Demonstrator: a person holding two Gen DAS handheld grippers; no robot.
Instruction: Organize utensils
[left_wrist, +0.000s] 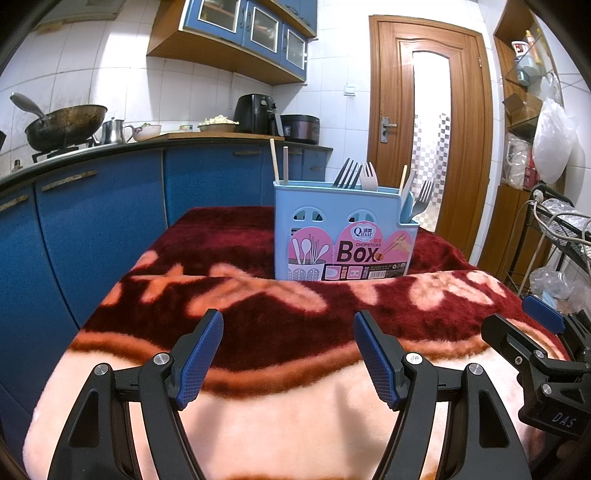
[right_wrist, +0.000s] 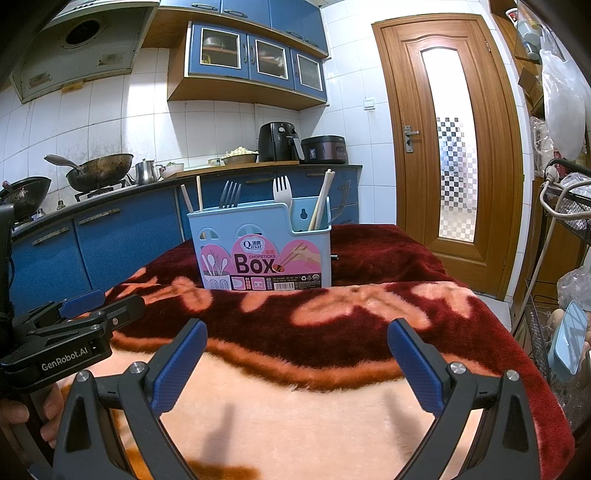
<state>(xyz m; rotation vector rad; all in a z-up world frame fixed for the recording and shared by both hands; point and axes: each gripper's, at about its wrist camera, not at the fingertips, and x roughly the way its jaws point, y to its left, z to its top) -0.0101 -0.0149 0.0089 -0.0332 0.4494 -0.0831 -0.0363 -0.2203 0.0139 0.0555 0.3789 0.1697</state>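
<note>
Two grippers low in frame, empty | left gripper (left_wrist: 288, 354) jaws apart | right gripper (right_wrist: 297, 363) jaws wide apart | both over blanket (right_wrist: 314, 417) | box (left_wrist: 341, 236) centre frame, upright on blanket, holding forks (left_wrist: 349, 175) and chopsticks (left_wrist: 279, 164) | door (right_wrist: 448, 147) upper right.

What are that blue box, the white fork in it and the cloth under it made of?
The box looks like moulded plastic: smooth, slightly glossy, with cut-out vents. The white fork seems plastic too, matte and opaque. The cloth appears to be plush fleece, its fuzzy pile showing.
</note>
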